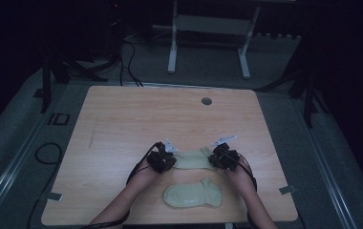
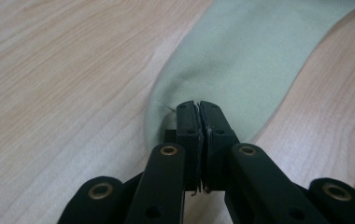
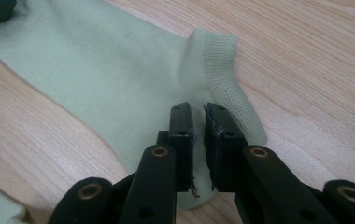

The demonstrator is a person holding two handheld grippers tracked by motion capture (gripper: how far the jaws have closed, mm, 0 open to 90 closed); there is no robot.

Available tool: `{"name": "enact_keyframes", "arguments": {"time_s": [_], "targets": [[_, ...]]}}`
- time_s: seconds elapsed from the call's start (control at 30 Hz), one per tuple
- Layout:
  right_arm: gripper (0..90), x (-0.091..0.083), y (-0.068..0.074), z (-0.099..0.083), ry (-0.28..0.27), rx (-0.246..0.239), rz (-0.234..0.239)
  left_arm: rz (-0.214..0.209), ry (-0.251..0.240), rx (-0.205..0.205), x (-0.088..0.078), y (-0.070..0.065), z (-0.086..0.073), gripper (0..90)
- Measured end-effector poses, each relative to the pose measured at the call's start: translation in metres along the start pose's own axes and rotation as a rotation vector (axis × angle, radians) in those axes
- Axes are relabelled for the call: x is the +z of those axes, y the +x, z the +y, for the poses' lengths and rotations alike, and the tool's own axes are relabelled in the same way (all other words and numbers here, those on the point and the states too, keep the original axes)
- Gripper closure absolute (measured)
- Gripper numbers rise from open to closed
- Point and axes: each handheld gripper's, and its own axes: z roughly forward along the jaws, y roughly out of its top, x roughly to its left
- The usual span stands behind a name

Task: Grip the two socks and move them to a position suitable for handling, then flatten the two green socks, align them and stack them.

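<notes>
High view: a wooden table (image 1: pixel 122 124) carries two pale green socks, both toward its near edge, with a grey round grommet (image 1: pixel 207 101) near the far edge.
Writing: a faint dark mark sits on the near sock (image 1: pixel 194 194), too small to read; a marking that looks like "ID" (image 1: pixel 58 119) lies on the floor off the table's left edge.
Far sock (image 1: pixel 192 159): it lies stretched flat between the two grippers, slightly left of the table's right half, just beyond the near sock.
Near sock: it lies flat on its own, close to the near edge, apart from both grippers.
Left gripper (image 2: pixel 198 108): its jaws are pressed together on the cloth at the toe end of the far sock (image 2: pixel 241 60), with fabric pinched between the pads.
Right gripper (image 3: pixel 198 114): its jaws stand a narrow slit apart over the cuff end of the far sock (image 3: pixel 119 70), beside the ribbed band (image 3: pixel 222 60); whether cloth is gripped between them, I cannot tell.
Hands: the left hand (image 1: pixel 146 169) and right hand (image 1: pixel 239 174) come in from the near edge.
</notes>
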Motion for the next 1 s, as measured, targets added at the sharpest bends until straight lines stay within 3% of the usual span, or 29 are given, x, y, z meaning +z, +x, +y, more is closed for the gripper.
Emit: {"name": "enact_keyframes", "arguments": {"time_s": [0.1, 0.17, 0.23, 0.37, 0.43, 0.53, 0.63, 0.73, 0.8, 0.9, 1.0], "targets": [[78.7, 0.000, 0.000, 0.000, 0.001, 0.003, -0.001, 0.005, 0.011, 0.012, 0.000, 0.000, 0.002, 87.0], [71.0, -0.001, 0.001, 0.000, -0.002, -0.002, 0.003, 0.004, 0.014, 0.011, -0.001, -0.001, 0.002, 86.7], [62.2, -0.003, 0.002, 0.000, -0.017, -0.012, 0.013, -0.013, 0.008, 0.014, -0.003, -0.001, 0.002, 75.8], [33.7, -0.014, 0.006, 0.003, -0.067, -0.032, 0.027, -0.037, -0.024, -0.025, -0.011, -0.002, 0.003, 53.7], [27.6, -0.019, 0.006, 0.004, -0.081, -0.026, 0.047, -0.035, -0.017, -0.008, -0.016, -0.005, 0.004, 47.4], [21.7, -0.025, 0.006, 0.005, -0.093, -0.015, 0.076, -0.031, -0.018, -0.005, -0.024, -0.009, 0.003, 44.9], [19.6, -0.028, 0.008, 0.005, -0.096, -0.025, 0.109, -0.039, -0.028, -0.023, -0.031, -0.010, 0.001, 42.9], [23.8, -0.033, 0.013, 0.004, -0.099, -0.052, 0.158, -0.058, -0.037, -0.035, -0.037, -0.013, -0.002, 39.2], [30.4, -0.037, 0.018, 0.002, -0.094, -0.074, 0.148, -0.059, -0.049, -0.034, -0.043, -0.016, -0.004, 38.1], [30.9, -0.044, 0.024, -0.001, -0.089, -0.112, 0.142, -0.059, -0.078, -0.036, -0.052, -0.018, -0.009, 37.4], [35.1, -0.053, 0.026, -0.005, -0.082, -0.092, 0.146, -0.095, -0.080, -0.045, -0.060, -0.020, -0.013, 41.8]]}}
